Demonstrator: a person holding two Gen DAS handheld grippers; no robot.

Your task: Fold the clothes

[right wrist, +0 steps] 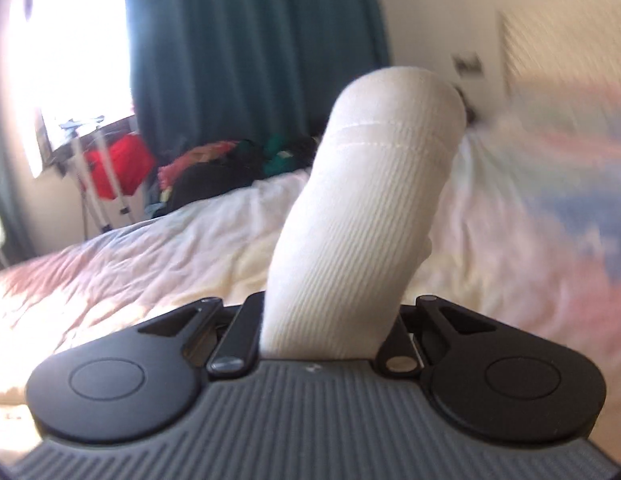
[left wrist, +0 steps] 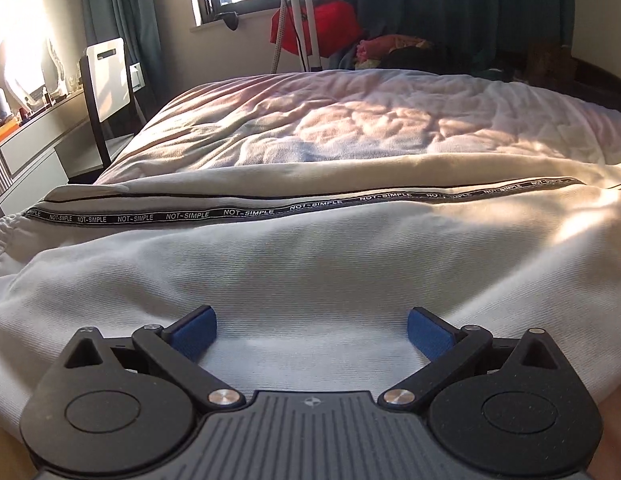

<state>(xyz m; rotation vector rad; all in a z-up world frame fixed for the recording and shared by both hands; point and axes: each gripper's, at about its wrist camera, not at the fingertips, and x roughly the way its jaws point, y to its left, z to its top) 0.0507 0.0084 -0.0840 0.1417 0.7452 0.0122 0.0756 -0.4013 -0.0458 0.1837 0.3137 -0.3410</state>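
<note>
Gripping a ribbed white cuff point(right wrist: 374, 216) of the pants, my right gripper point(right wrist: 330, 332) has its jaws clamped on the cloth, which sticks up between them above the bed point(right wrist: 150, 248). My left gripper point(left wrist: 311, 334) hangs over the white pants point(left wrist: 310, 264) spread across the bed, jaws wide apart, blue pads point(left wrist: 194, 336) just above the fabric. A black lettered stripe point(left wrist: 246, 213) runs along the pants.
</note>
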